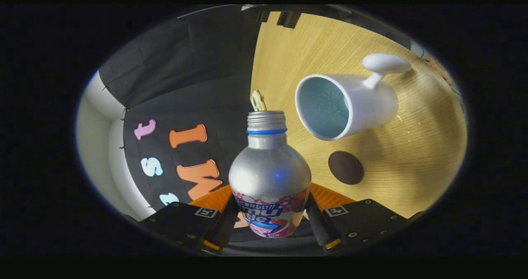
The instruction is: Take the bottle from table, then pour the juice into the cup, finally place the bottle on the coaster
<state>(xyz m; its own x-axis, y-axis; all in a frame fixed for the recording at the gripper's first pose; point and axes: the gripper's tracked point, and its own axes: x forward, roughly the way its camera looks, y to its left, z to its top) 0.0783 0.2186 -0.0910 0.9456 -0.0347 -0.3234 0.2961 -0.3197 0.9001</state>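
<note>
The hand-held gripper is rolled over onto its side, so the scene ahead looks tipped. Its two fingers are closed in, one pressing on each side of the bottle held between them.

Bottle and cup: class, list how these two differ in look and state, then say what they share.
The bottle is silver metal with a printed label; the cup is plain white with a handle. The bottle is clamped between the gripper fingers; the cup stands free on the wooden table, beyond them. The bottle has a narrow threaded neck; the cup has a wide mouth. Both are open-topped.
</note>
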